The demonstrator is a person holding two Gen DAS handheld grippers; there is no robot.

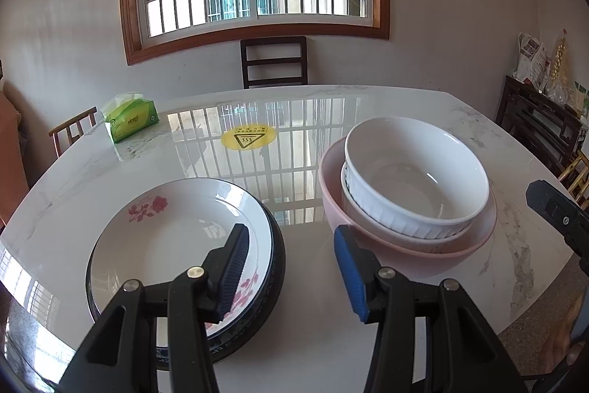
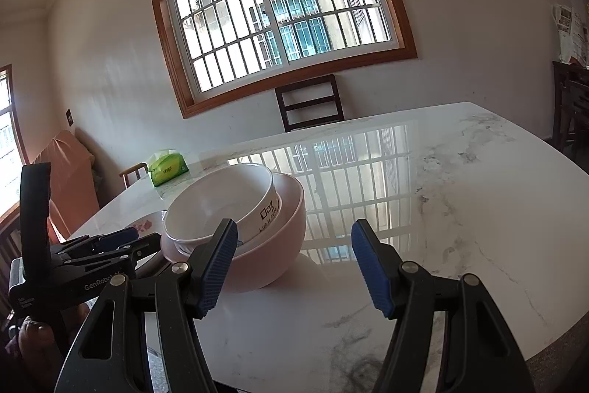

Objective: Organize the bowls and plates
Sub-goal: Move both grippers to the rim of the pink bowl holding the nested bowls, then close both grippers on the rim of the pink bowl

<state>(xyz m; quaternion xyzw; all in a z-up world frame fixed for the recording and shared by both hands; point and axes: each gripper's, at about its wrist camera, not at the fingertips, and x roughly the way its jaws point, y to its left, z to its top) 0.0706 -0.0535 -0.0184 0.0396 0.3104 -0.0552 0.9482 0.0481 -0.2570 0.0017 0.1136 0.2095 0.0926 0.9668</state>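
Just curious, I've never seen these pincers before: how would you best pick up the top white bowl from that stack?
By its rim, from the near right side. The white bowl sits upright and tilted in the stack, so its thin ribbed wall stands above the pink bowl; one pad inside, one outside should pinch it. Both tools are open and empty.

1. The table (image 1: 313, 282) was white marble with grey veins and bore a yellow sticker (image 1: 248, 136) with a black triangle.
2. The top plate (image 1: 176, 231) was white with pink flowers; the plate under it (image 1: 278, 256) had a dark rim.
3. A ribbed white bowl (image 1: 416, 179) sat in a plain white bowl (image 1: 368, 212), both in a pink bowl (image 1: 331, 186).
4. The tissue pack (image 1: 130, 122) was green.
5. The gripper pads (image 1: 349, 267) were blue on black arms.
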